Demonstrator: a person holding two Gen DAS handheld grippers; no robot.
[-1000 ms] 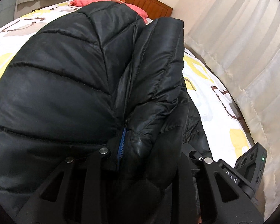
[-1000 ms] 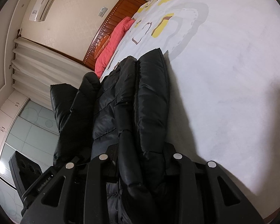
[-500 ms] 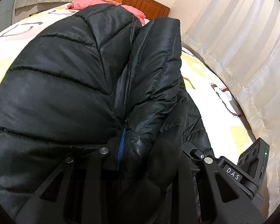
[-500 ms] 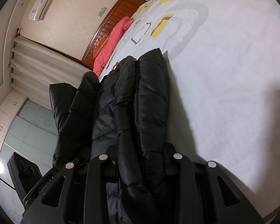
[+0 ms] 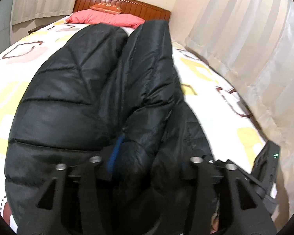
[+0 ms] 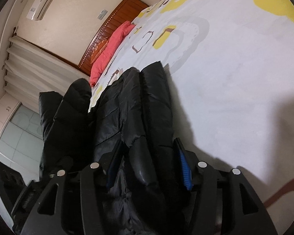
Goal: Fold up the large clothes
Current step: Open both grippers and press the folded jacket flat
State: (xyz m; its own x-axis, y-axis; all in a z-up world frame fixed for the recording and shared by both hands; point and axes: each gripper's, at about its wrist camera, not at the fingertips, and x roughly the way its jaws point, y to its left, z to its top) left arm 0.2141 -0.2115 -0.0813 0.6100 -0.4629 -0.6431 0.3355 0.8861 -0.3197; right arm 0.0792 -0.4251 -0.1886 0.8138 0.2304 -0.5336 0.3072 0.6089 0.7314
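A black quilted puffer jacket (image 5: 72,101) lies folded lengthwise on the bed. In the left wrist view one doubled edge runs from the headboard side down into my left gripper (image 5: 149,154). Its jaws are opening, the blue pads stand apart, and loose fabric still bulges between them. In the right wrist view the jacket (image 6: 154,101) lies as a long black roll. My right gripper (image 6: 148,146) is opening around that roll's near end, and its right blue pad (image 6: 184,170) shows bare beside the fabric. The right gripper's body (image 5: 268,166) shows at the left view's lower right.
The bed sheet (image 6: 235,74) is white with yellow and brown shapes and stretches wide to the right of the jacket. A red pillow (image 5: 105,18) lies against the wooden headboard (image 5: 127,4). Pale curtains (image 5: 254,54) hang close along the bed's right side.
Both grippers' jaws have spread apart from a tight pinch on the jacket, baring the blue pads. Both cameras have risen and pulled back, so more of the bed shows.
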